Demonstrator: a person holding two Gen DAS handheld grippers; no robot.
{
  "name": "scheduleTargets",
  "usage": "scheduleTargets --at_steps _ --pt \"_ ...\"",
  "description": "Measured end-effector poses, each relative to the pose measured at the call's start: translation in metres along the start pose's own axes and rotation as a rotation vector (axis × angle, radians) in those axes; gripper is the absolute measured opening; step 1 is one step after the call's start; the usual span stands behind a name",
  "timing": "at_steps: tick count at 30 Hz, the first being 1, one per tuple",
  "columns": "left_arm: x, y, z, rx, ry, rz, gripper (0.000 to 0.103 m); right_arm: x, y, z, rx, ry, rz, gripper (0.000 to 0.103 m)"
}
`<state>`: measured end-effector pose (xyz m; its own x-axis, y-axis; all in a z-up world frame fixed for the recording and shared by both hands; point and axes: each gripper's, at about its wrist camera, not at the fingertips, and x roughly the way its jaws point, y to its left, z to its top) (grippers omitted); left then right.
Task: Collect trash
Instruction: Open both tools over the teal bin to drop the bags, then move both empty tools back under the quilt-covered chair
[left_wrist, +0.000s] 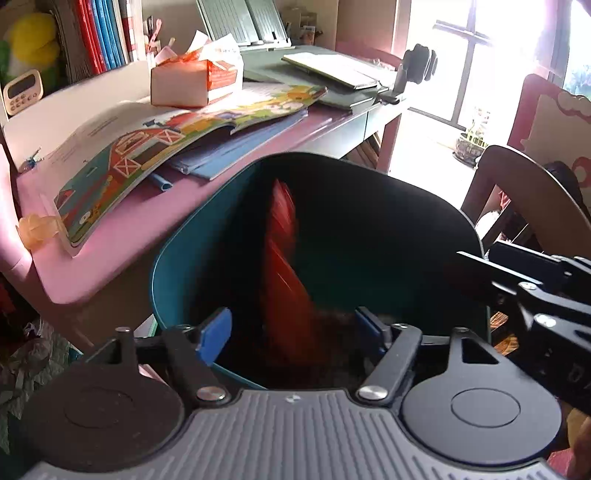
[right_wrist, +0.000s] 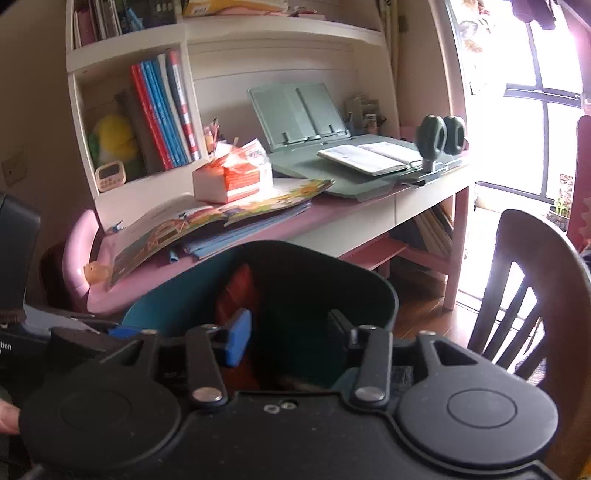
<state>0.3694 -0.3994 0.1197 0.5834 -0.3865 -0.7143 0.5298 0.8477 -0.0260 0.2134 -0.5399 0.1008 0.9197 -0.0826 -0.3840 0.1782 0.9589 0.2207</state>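
Note:
A teal bin (left_wrist: 173, 258) stands right below both grippers, beside the pink desk. Inside it a red wrapper (left_wrist: 284, 266) shows as a blurred streak, loose between the blue pads of my left gripper (left_wrist: 291, 328), which do not touch it. The left gripper is open over the bin's near rim. My right gripper (left_wrist: 517, 284) reaches in from the right over the rim. In the right wrist view the right gripper (right_wrist: 288, 330) is open above the bin (right_wrist: 155, 310), nothing between its pads, and the red wrapper (right_wrist: 236, 291) lies in the bin's left part. The bin's bottom is dark.
The pink desk (left_wrist: 122, 240) behind the bin carries an open picture book (left_wrist: 155, 147), a tissue box (left_wrist: 192, 83), a green book stand (right_wrist: 299, 114) and headphones (right_wrist: 441, 134). A dark wooden chair (right_wrist: 524, 288) stands to the right. Crumpled bags (left_wrist: 26, 362) lie at the lower left.

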Motion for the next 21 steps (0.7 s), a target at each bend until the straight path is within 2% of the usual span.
scheduleTargets --at_steps 6,13,21 --pt "-0.019 0.002 -0.006 -0.012 -0.032 -0.02 0.075 -0.017 0.0 -0.003 -0.015 -0.004 0.008 0.048" --pt "-0.06 0.008 -0.016 -0.039 -0.077 -0.04 0.08 -0.046 0.015 -0.005 -0.043 -0.03 0.029 0.049" --pt "-0.114 0.022 -0.036 -0.062 -0.131 -0.04 0.08 -0.079 0.045 -0.011 -0.095 -0.046 0.069 0.057"
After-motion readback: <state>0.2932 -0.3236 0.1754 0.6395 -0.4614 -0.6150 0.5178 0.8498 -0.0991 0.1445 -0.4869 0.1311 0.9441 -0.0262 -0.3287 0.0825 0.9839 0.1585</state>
